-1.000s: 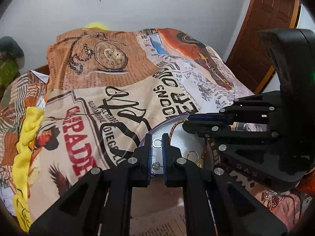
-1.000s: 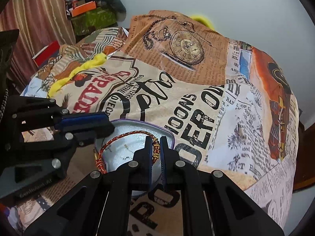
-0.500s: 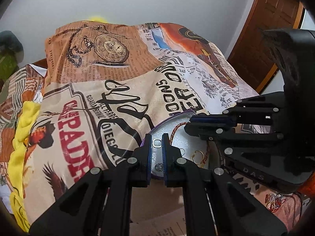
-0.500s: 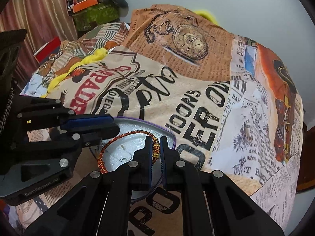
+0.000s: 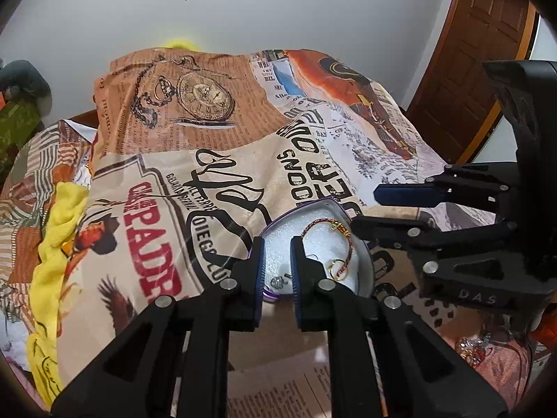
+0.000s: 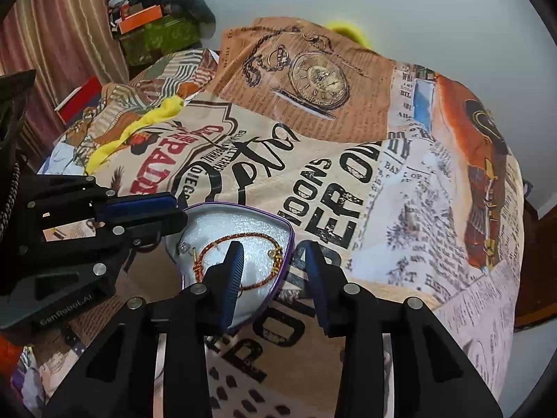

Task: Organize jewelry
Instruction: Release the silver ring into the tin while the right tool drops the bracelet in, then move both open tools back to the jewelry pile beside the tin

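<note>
A purple-rimmed jewelry box [image 5: 366,259] with a white foam lining lies open on the printed bedspread; it also shows in the right wrist view [image 6: 288,244]. A red-and-gold cord bracelet [image 5: 349,244] [image 6: 257,236] lies inside it, with a gold ring [image 5: 336,267] and a small silver piece [image 5: 277,282]. My left gripper [image 5: 276,250] is open and empty just above the box's near edge. My right gripper [image 6: 273,261] is open and empty over the box's right rim. Each gripper shows in the other's view, the right one [image 5: 400,210] and the left one [image 6: 153,214].
The printed bedspread [image 5: 195,181] covers the bed. A yellow cloth [image 5: 59,230] lies along its left side. More jewelry [image 5: 470,346] lies at the lower right in the left wrist view. A wooden door [image 5: 480,52] stands at the right, cluttered shelves [image 6: 153,24] at the far left.
Both grippers have opened. The left let go of the small silver piece and the right let go of the bracelet; both now lie in the box.
</note>
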`<state>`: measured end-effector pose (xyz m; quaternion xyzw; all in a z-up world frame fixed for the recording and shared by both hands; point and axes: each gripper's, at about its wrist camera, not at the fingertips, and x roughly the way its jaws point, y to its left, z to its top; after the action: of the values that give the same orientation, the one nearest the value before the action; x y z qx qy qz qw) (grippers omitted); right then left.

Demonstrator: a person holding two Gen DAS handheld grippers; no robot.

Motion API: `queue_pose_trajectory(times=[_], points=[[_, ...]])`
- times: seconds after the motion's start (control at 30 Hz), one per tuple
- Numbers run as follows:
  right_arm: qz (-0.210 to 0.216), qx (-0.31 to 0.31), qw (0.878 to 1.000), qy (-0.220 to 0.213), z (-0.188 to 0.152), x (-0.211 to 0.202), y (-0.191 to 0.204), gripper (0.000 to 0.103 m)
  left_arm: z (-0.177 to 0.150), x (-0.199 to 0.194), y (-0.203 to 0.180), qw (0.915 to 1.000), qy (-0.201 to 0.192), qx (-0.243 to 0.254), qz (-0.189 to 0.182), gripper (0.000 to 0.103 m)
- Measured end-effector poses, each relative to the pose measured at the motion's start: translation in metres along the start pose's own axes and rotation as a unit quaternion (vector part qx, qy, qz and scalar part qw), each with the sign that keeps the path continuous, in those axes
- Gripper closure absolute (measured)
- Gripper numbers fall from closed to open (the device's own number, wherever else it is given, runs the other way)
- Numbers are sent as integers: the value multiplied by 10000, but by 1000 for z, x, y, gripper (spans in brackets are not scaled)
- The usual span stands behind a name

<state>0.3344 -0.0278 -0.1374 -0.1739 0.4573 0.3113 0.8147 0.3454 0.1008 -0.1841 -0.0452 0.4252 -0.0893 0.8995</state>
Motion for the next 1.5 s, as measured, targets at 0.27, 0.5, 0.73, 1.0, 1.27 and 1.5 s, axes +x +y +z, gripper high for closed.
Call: queue_pose_trajectory(times=[0.27, 0.5, 0.73, 1.0, 1.27, 1.5], points=[[-138, -27, 9996, -254, -10, -37, 3, 70, -8, -35, -11, 9998, -161, 63, 127, 84], [-317, -116, 9979, -558, -30, -77, 13, 70, -22, -64, -30, 9993, -217, 190, 230, 84], [-363, -78, 9964, -767, -60, -107, 18, 70, -46, -85, -59, 9981, -206, 483, 329, 76], [-455, 105, 9957, -802, -99, -122, 18, 69, -78, -100, -101, 9972, -157, 725, 50, 75], [-394, 498, 9957, -675, -138, -126, 5, 69, -99, -89, -125, 9974, 65, 706, -105, 75], [-414, 582, 9962, -489, -162, -121, -4, 69, -112, -68, -138, 9956, 396, 813, -245, 75]])
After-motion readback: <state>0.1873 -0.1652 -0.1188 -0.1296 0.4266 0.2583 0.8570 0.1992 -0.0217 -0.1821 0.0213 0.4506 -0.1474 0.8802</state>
